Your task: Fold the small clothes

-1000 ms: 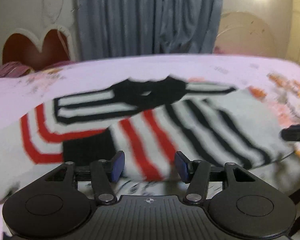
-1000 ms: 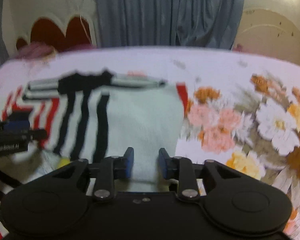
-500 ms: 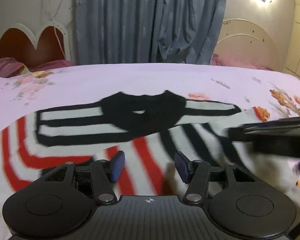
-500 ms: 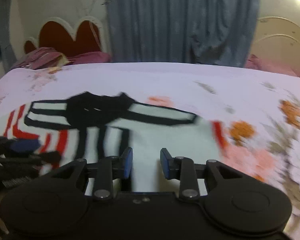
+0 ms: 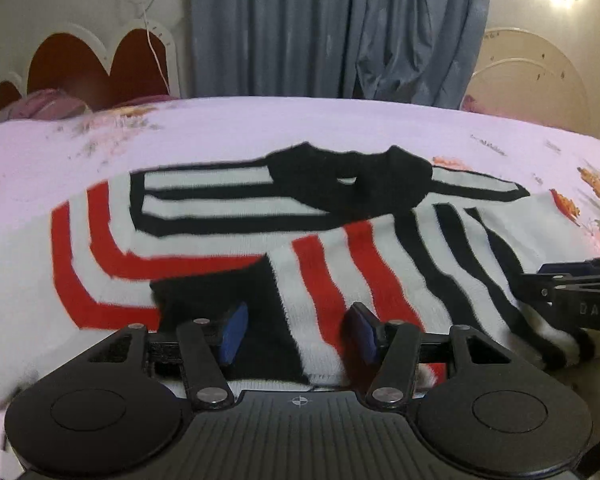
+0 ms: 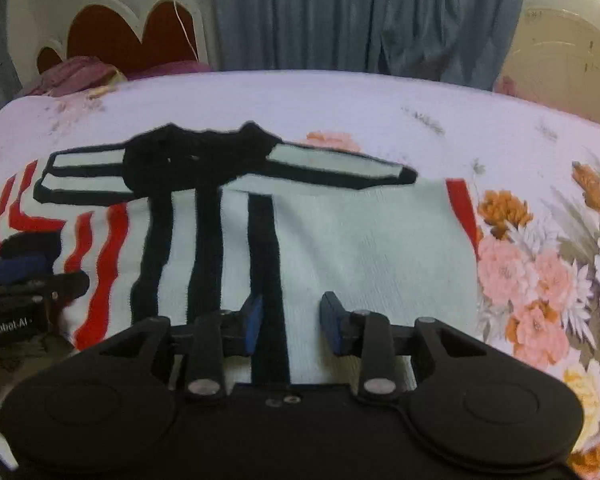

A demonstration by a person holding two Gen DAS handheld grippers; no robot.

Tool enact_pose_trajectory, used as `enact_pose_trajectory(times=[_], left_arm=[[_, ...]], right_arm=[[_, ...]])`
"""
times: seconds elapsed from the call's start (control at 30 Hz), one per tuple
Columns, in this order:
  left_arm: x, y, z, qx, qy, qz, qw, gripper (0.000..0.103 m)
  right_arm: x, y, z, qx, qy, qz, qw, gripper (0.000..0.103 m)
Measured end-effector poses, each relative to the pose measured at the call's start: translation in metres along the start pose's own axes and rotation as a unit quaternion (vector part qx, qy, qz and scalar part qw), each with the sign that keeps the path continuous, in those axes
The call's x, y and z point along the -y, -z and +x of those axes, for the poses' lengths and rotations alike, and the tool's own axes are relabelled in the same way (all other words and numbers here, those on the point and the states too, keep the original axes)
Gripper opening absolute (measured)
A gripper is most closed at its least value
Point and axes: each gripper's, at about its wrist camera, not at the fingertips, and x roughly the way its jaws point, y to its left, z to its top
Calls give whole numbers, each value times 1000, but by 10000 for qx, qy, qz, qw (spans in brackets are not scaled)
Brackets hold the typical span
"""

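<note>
My left claw (image 5: 296, 334) is spread wide, nothing pinched. It sits low at the sweater's near hem, blue pads (image 5: 233, 332) either side of the spot where a black patch meets the red-and-white stripes. From the left wrist view I can't tell if the pads touch the knit or just hover over it.

My right claw (image 6: 290, 324) is also spread, gripping nothing. A black stripe of the sweater runs down between its fingers, with plain white knit at the 3 o'clock side.

The sweater (image 5: 320, 240) lies flat on the bed (image 5: 260, 120), spread across the middle of both views. Its black collar (image 5: 352, 184) is at 12 o'clock from both claws, far side of the garment. White sleeves or shoulder bands with black borders run out to 9 and 3 o'clock from the collar. Red curved stripes sit at 9 to 10 o'clock in the left view, black stripes at 2 to 3 o'clock.

The right claw shows in the left view at 3 o'clock (image 5: 572, 280), over the sweater's right edge. The left claw shows in the right view at 9 o'clock (image 6: 24, 276), over the red stripes.

The bedsheet is pale lilac with a flower print (image 6: 540, 272) at 3 o'clock of the right view. A heart-shaped headboard (image 5: 96, 60) is at 10 o'clock, a grey-blue curtain (image 5: 332, 28) at 12 o'clock.
</note>
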Motion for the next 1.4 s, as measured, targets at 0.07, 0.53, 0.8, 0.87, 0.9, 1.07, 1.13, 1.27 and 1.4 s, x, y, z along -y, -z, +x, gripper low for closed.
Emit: enact_pose_trajectory(times=[0.07, 0.53, 0.8, 0.87, 0.9, 1.07, 1.13, 1.27, 1.4], left_arm=[[1, -1, -13, 281, -25, -12, 9996, 55], [-81, 25, -53, 426, -229, -1078, 9930, 57], [-246, 86, -122, 693, -1553, -3170, 9331, 56], [-278, 100, -130, 719, -1735, -3567, 9152, 56], [-297, 107, -133, 766, -1770, -3839, 9030, 56], [-357, 132, -127, 985, -1689, -4823, 8539, 56], [-369, 140, -116, 1174, -1512, -5153, 8354, 46], [-389, 146, -102, 1467, -1199, -5649, 8031, 38], [-391, 130, -88, 1614, -801, -5267, 8307, 4]], right_arm=[[-2, -6, -15, 189, -136, 68, 9997, 31], [-33, -2, -42, 298, -526, -15, 9982, 36], [-86, -9, -38, 285, -973, -251, 9945, 36], [-100, -11, -36, 295, -1055, -296, 9935, 36], [-107, -12, -36, 292, -1099, -325, 9930, 36], [-134, -16, -37, 296, -1152, -509, 9916, 36], [-137, -18, -39, 305, -1121, -533, 9918, 36], [-136, -20, -39, 296, -989, -552, 9931, 36], [-126, -23, -42, 339, -844, -461, 9948, 36]])
